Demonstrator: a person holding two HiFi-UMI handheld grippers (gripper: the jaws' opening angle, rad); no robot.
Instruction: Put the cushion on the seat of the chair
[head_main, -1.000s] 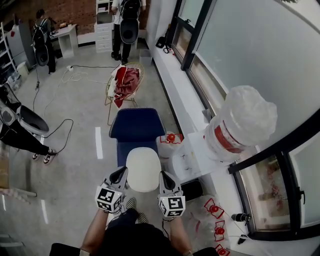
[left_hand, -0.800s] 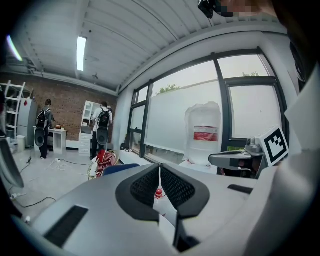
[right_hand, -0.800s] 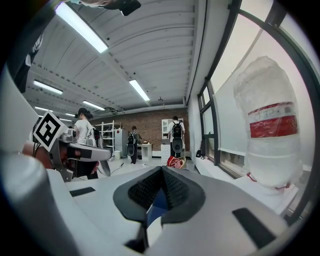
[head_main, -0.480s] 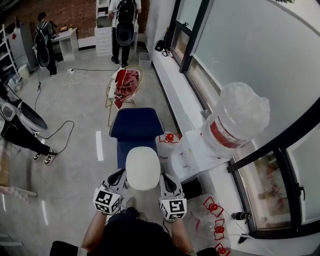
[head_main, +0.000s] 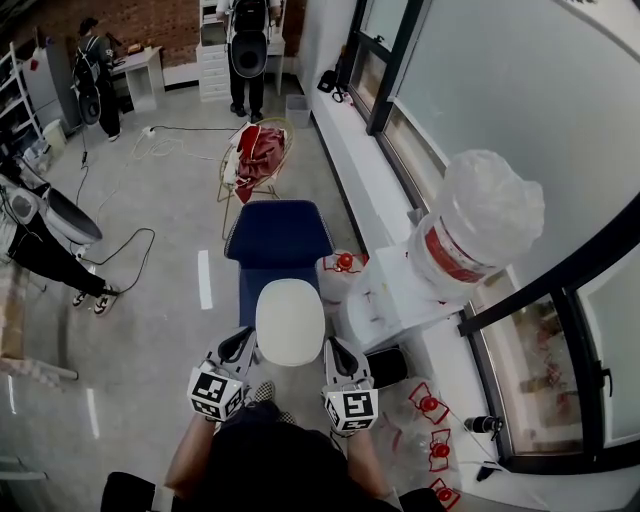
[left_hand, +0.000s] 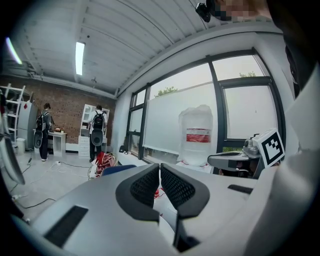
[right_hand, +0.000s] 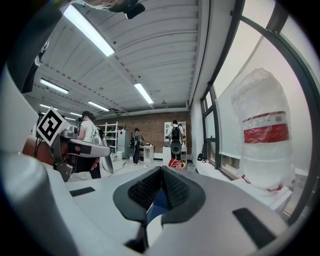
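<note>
A white oval cushion (head_main: 290, 322) hangs between my two grippers, over the front of the blue chair's (head_main: 278, 238) seat. My left gripper (head_main: 243, 346) pinches its left edge and my right gripper (head_main: 333, 350) its right edge. In the left gripper view the jaws (left_hand: 159, 172) stand closed with a thin white strip between the pads, and the cushion (left_hand: 305, 125) bulks at the right. The right gripper (right_hand: 161, 176) also has its jaws together, with the blue chair (right_hand: 159, 200) showing through the slit below them. The cushion hides the seat under it.
A large plastic-wrapped water jug (head_main: 475, 235) stands on a white stand at the right, by the window ledge (head_main: 365, 170). Red-capped items (head_main: 430, 405) lie on the floor near it. Behind the chair is a wire chair with red cloth (head_main: 255, 160). Cables (head_main: 130, 255) cross the floor, and people (head_main: 248, 45) stand far back.
Both grippers have carried the cushion a little forward and up, toward the blue chair's back. Both grips look unchanged.
</note>
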